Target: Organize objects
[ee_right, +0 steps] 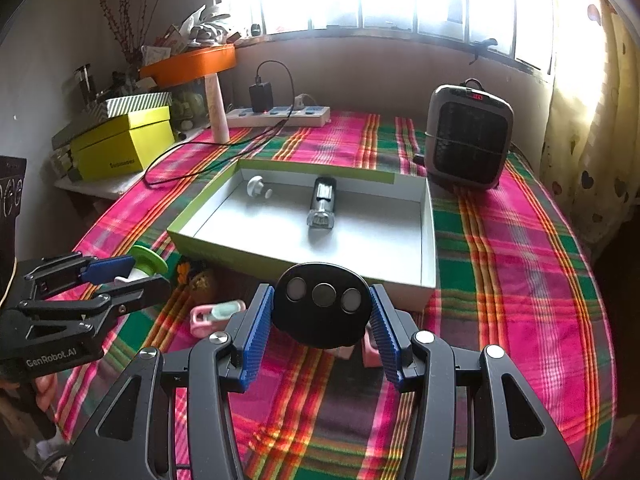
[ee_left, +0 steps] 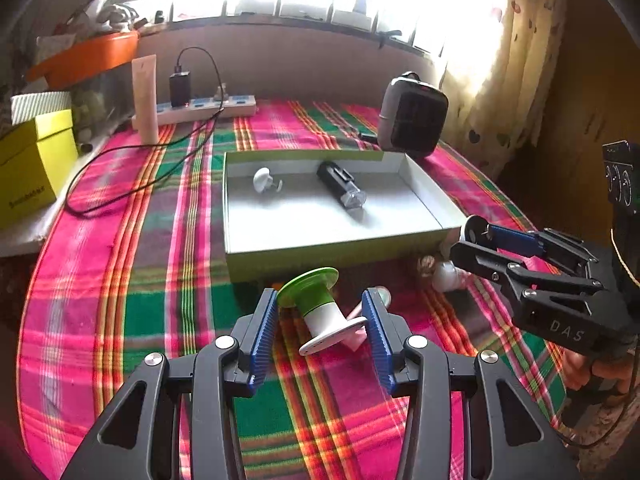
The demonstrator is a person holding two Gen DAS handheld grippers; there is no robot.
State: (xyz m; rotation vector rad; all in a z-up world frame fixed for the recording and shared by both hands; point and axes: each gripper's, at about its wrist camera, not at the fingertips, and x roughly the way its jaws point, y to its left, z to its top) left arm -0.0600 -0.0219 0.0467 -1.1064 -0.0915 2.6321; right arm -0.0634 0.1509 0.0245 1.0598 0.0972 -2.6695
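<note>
Plaid cloth (ee_left: 132,264) covers the counter beneath a bright window. Your left claw (ee_left: 320,312) is closed at mid-width on a green-and-white spool (ee_left: 316,308), gripped across its flanges (light, rigid plastic by the look; smooth, so it could twist). Your right claw (ee_right: 322,320) likewise clamps a black oval device (ee_right: 322,304) with three round buttons, just short of the open tray (ee_right: 428,240). Legible: "GenRobot.AI" and "DAS" on the claws.
</note>
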